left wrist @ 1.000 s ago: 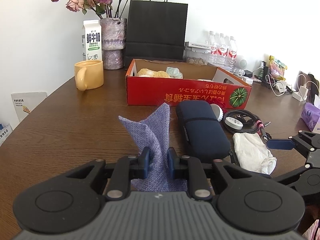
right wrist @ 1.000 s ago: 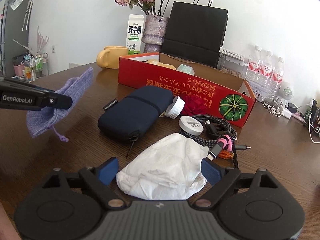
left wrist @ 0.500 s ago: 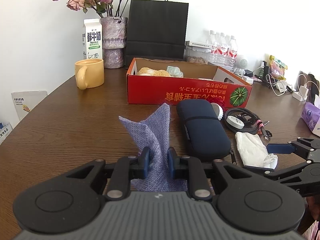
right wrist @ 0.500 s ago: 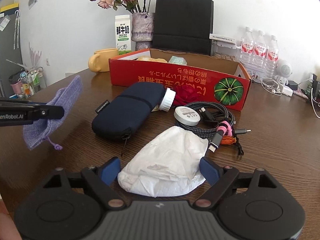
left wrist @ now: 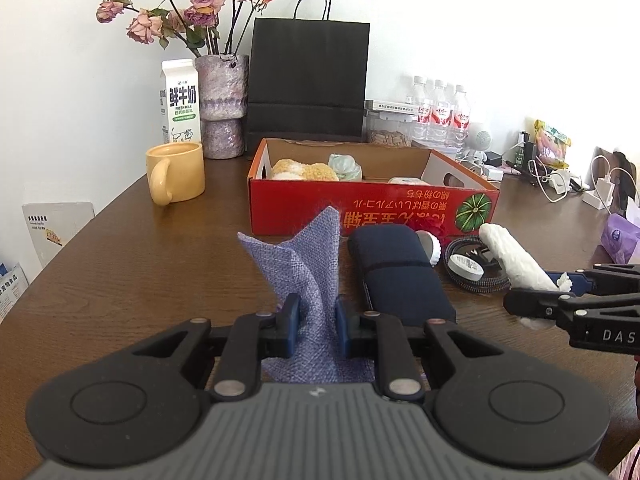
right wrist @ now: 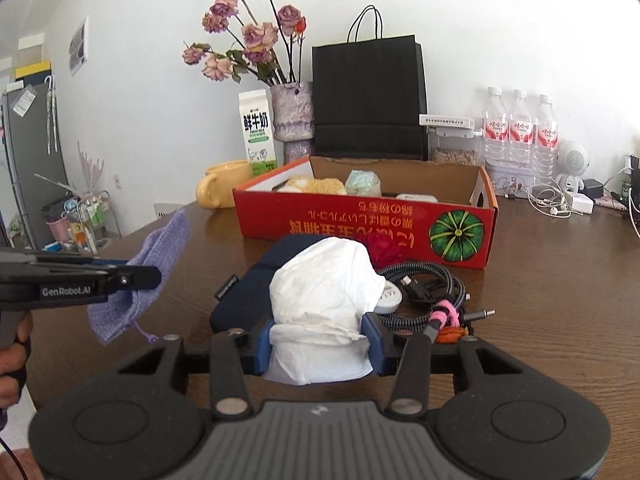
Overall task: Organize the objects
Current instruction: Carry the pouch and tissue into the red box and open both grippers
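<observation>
Purple cloth pouch (left wrist: 310,272) sits pinched between the blue pads of the left hand-held gripper (left wrist: 314,318), its jaws nearly together on the fabric; the pouch stands up from the jaws in two points and hangs clear of the desk (left wrist: 132,280). From the right wrist view the same pouch (right wrist: 140,280) droops below the left hand-held gripper's black fingers, a small drawstring dangling under it.

The right hand-held gripper (right wrist: 318,344) has its jaws closing on a crumpled white tissue (right wrist: 324,304); both pads press into the wad's lower part, and the tissue bulges up above them, lifted off the desk. In the left wrist view the tissue (left wrist: 516,264) sticks out as a white roll from the right hand-held gripper's fingers at the right edge.

On the desk behind the tissue lies a dark blue case (left wrist: 396,276), and just to its right a coil of braided cable (right wrist: 432,292) with a small white round thing beside it. Behind these stands a red cardboard box (left wrist: 372,208), open on top, with a yellowish soft item and a pale green bundle inside. A yellow mug (left wrist: 176,178), a milk carton (left wrist: 180,102), a vase of dried roses (left wrist: 222,104) and a black paper bag (left wrist: 308,80) stand further back, with water bottles (right wrist: 520,128) at the far right.
</observation>
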`<state>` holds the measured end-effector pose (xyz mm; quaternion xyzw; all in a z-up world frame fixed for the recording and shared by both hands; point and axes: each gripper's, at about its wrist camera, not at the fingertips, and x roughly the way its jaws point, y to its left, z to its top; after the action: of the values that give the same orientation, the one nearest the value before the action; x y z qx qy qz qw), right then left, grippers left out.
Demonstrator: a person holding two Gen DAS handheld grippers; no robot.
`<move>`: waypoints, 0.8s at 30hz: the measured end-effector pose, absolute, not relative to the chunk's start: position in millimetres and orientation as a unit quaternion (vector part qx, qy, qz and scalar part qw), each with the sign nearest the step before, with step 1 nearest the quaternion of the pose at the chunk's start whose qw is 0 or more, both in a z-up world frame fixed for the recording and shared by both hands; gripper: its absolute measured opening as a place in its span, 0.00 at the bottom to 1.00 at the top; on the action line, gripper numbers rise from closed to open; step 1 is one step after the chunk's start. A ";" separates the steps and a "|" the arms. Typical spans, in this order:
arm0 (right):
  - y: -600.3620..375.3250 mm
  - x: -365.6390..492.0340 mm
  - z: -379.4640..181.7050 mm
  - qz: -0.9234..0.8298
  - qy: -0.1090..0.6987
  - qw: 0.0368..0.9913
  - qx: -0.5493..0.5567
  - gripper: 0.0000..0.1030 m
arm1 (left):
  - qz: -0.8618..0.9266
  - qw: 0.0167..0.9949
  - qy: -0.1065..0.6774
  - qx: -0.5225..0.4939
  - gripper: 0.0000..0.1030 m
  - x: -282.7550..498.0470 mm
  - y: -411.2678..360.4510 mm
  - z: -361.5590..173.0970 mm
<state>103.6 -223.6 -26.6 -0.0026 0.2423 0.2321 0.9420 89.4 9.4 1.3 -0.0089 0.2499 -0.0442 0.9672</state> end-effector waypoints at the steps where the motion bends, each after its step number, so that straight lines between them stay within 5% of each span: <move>1: -225.4 106.4 -24.0 0.232 0.238 0.943 0.001 0.41 | -0.045 0.968 0.246 -0.008 0.19 92.4 7.8 4.0; 24: -279.3 236.0 9.6 0.270 0.206 0.930 0.138 0.34 | -0.070 0.979 0.194 0.002 0.19 205.0 -21.0 45.5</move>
<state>236.0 -279.3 9.6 0.1380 0.2059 0.2701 0.9304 205.0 -21.0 45.5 0.0021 0.1936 -0.0696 0.9786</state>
